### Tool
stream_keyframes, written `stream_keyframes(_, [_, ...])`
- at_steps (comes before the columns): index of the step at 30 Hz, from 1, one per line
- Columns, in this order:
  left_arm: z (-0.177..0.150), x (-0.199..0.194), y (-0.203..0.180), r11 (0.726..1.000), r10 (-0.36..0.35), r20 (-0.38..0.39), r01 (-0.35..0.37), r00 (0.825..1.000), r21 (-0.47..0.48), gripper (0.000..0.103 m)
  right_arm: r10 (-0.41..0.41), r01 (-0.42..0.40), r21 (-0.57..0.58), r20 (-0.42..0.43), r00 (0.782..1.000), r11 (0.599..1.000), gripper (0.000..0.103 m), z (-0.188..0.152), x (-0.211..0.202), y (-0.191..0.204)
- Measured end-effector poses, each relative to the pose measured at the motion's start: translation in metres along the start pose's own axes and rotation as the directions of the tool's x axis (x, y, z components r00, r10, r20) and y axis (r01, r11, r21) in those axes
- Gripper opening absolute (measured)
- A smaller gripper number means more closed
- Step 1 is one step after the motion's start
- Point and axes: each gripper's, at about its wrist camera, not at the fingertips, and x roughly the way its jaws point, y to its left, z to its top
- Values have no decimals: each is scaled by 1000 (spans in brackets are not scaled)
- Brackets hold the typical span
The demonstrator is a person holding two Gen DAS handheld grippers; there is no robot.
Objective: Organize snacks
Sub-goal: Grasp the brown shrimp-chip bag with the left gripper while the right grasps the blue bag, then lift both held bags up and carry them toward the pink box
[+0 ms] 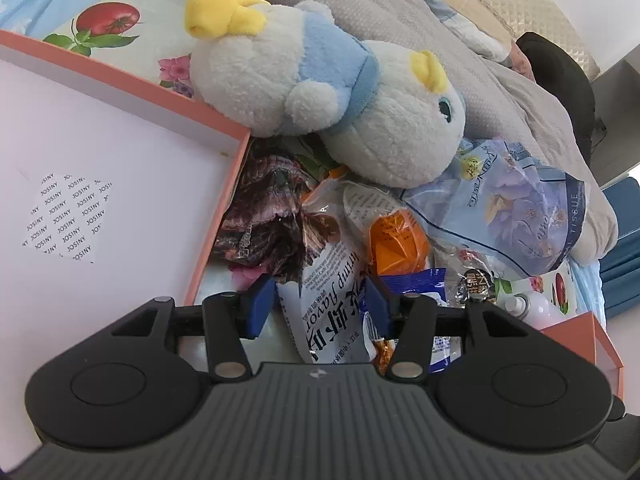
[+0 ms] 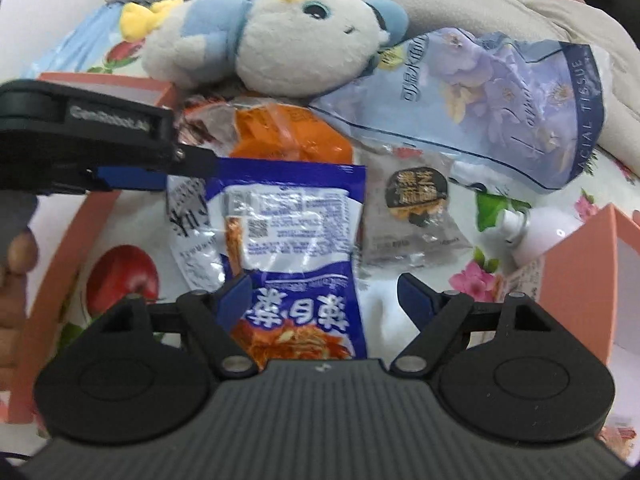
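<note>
Snack packets lie in a heap on a flowered bedsheet. My left gripper [image 1: 318, 304] straddles the end of a white shrimp-flavor bag [image 1: 328, 296], its blue pads at both sides of the bag, jaws partly closed around it. It shows in the right wrist view [image 2: 160, 168] over the same white bag [image 2: 188, 220]. My right gripper [image 2: 324, 300] is open over a blue-and-white snack bag [image 2: 296, 236]; its left pad touches the bag's edge, the right pad stands apart. An orange packet [image 2: 288, 136], a grey packet [image 2: 416, 212] and a dark patterned bag [image 1: 264, 216] lie around.
An open orange box with white inside [image 1: 100, 184] lies at the left; another orange box part [image 2: 580, 276] is at the right. A white-and-blue plush toy [image 1: 320, 92] and a blue facial tissue pack [image 2: 492, 112] lie behind the snacks. A white bottle [image 2: 540, 236] lies at the right.
</note>
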Motion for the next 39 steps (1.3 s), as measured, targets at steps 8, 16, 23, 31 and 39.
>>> stream_keyframes(8, [-12, 3, -8, 995, 75, 62, -79, 995, 61, 42, 5, -4, 38, -15, 1000, 999, 82, -12, 8, 13])
stream_keyframes(16, [-18, -3, -1, 994, 70, 55, -74, 996, 77, 19, 1, -1, 48, -6, 1000, 999, 56, -28, 4, 18])
stream_keyframes(23, [-34, -20, 3, 998, 41, 23, -43, 999, 54, 15, -25, 24, 93, 9, 1000, 995, 45, -48, -24, 21])
stream_keyframes(31, [-69, -52, 7, 996, 49, -7, -49, 999, 76, 15, -34, 31, 123, 26, 999, 992, 45, -71, -57, 28])
stream_keyframes(39, [-109, -91, 1, 985, 35, -33, -29, 999, 170, 15, -33, 28, 141, 34, 999, 990, 45, -96, -82, 41])
